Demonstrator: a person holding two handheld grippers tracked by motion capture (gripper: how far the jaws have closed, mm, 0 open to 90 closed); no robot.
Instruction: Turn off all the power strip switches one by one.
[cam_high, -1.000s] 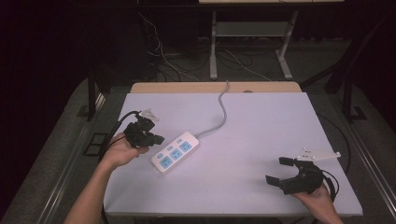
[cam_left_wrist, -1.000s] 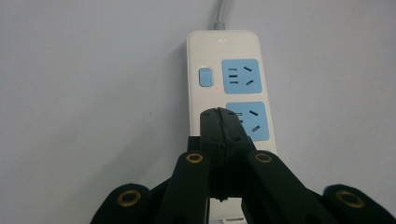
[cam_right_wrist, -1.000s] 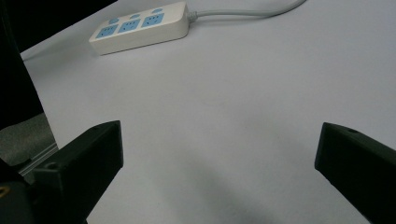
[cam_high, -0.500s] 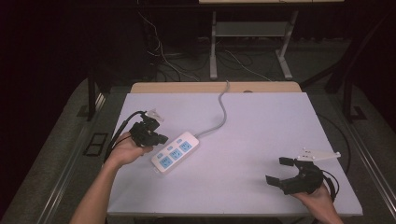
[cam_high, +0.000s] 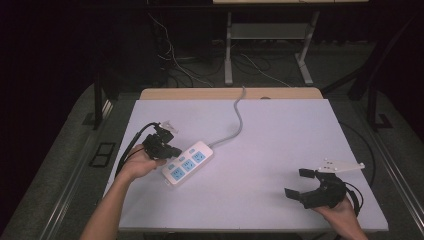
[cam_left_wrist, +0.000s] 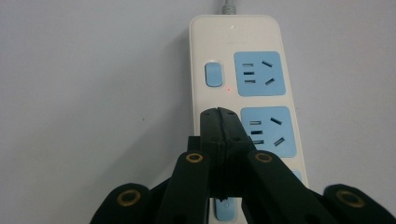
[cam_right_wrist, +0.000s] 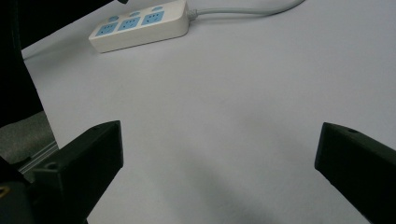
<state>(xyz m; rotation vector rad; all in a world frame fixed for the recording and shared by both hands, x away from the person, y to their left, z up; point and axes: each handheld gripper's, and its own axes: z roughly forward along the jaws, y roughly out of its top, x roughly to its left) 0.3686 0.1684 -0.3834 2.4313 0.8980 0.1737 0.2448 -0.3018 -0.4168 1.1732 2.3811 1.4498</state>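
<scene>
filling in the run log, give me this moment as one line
left gripper: shut, tips over power strip beside middle switch | right gripper: open, idle at table front right | cord: runs off far edge

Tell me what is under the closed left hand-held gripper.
The left hand-held gripper is above the power strip, between two blue switches. Its black frame covers most of the nearer switch, so contact cannot be judged.

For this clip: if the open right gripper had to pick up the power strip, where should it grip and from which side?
Probably from above, across the narrow width of the power strip, near its free end away from the grey cord. The body lies flat on the white table with long, straight, parallel sides suited to two jaws. The right gripper is open; the left gripper, shut, sits over the strip's switch side, so stay clear of it.
</scene>
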